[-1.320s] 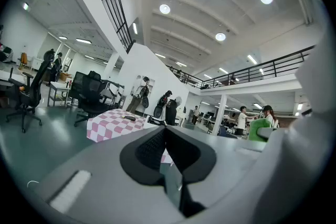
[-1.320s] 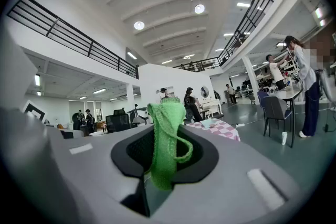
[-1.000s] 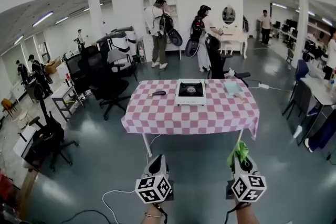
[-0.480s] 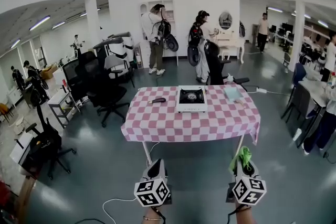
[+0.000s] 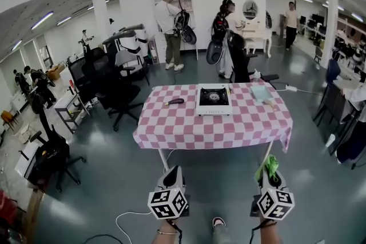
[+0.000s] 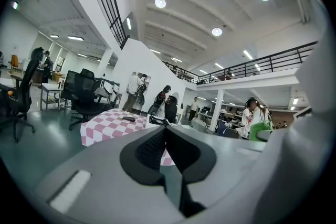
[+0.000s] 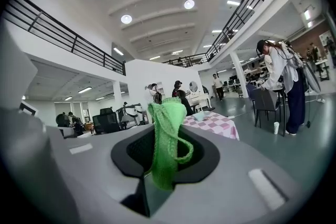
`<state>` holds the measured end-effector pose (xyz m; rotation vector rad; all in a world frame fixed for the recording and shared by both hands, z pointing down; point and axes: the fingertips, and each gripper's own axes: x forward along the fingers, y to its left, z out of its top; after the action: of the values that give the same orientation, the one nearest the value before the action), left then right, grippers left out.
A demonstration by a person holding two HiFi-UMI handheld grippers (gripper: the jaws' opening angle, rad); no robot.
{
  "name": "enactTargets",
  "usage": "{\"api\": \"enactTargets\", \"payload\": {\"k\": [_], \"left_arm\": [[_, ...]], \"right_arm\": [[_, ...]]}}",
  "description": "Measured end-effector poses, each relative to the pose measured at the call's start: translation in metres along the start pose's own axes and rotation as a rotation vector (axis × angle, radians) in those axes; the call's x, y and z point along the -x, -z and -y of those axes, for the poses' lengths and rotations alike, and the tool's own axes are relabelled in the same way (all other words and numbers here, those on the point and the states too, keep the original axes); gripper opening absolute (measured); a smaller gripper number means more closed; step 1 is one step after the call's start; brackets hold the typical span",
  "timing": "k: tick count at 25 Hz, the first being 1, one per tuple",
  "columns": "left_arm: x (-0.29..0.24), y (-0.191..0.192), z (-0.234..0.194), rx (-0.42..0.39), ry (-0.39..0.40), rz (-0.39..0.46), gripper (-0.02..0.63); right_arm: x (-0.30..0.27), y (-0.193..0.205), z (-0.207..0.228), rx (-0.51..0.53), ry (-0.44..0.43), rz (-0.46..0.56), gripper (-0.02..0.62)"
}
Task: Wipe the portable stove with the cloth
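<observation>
At 12 o'clock, stove (image 5: 213, 99) well apart; cloth (image 7: 165, 134) clamped by right gripper (image 5: 270, 179); left gripper (image 5: 170, 176) closed, empty; approach required first.

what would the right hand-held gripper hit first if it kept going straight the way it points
Likely the checkered table's near right edge; the way there looks free, though depth and height are unclear.

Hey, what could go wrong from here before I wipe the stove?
1. The cloth hangs in a thin bunch from the right hand-held gripper; it may slip out on the way to the stove.
2. A white cable lies near your foot; you might trip on it.
</observation>
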<state>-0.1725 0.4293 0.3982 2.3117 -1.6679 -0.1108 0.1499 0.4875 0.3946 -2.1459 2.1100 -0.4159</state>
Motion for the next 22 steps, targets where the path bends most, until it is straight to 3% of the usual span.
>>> {"api": "enactTargets", "payload": {"k": [22], "left_arm": [[-0.211,-0.027,-0.01,-0.013,-0.107,-0.019,0.0]], "right_arm": [[-0.242,-0.043,0.043,0.035,-0.087,-0.078,0.077]]}}
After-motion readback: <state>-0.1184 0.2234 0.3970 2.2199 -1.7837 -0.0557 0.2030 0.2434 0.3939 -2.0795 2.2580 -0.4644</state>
